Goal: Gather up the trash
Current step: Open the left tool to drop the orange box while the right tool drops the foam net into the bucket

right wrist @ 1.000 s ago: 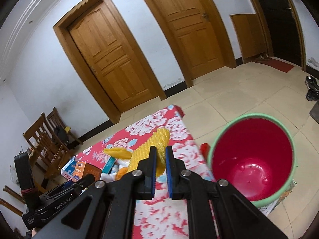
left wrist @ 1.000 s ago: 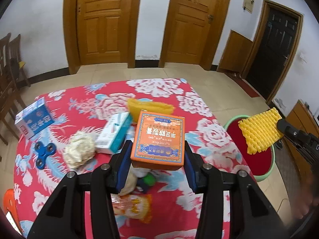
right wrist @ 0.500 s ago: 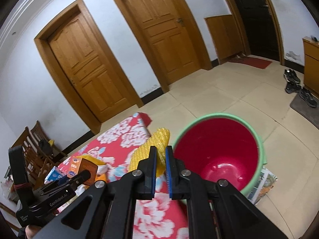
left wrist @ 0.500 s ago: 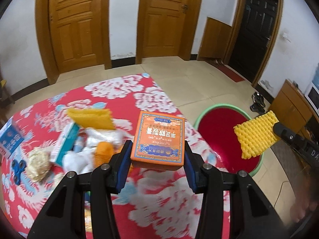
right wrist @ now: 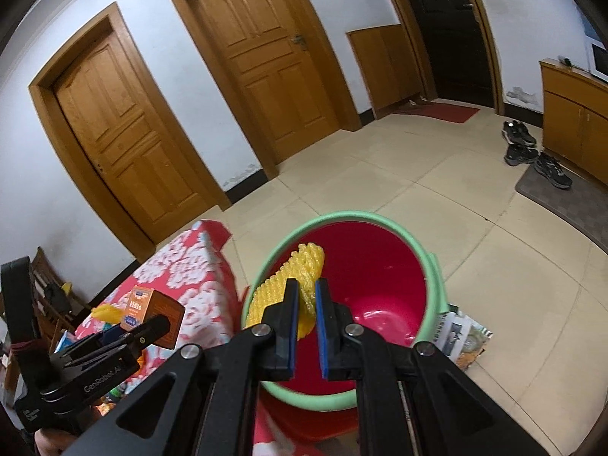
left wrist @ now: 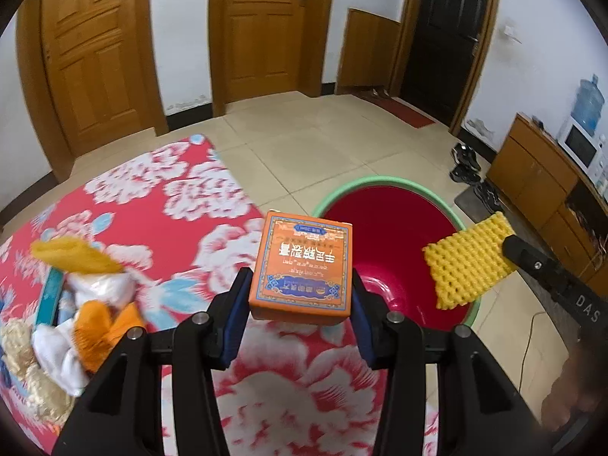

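Note:
My left gripper (left wrist: 300, 296) is shut on an orange box (left wrist: 302, 266) and holds it above the table edge, beside the red bin with a green rim (left wrist: 383, 186). My right gripper (right wrist: 306, 296) is shut on a yellow foam net (right wrist: 288, 285) and holds it over the bin's (right wrist: 342, 217) left side. The net also shows in the left wrist view (left wrist: 467, 262), over the bin's right rim. The box and left gripper show in the right wrist view (right wrist: 150, 309) at the lower left.
A red floral tablecloth (left wrist: 163, 205) covers the table, with a heap of wrappers and tissue (left wrist: 76, 304) at its left. Papers (right wrist: 459, 336) lie on the floor by the bin. Shoes (right wrist: 532, 150) and a wooden cabinet (right wrist: 573, 114) stand at the right.
Both grippers have swung right toward the bin. The foam net has moved from over the table to over the bin's opening. The box has come nearer the bin.

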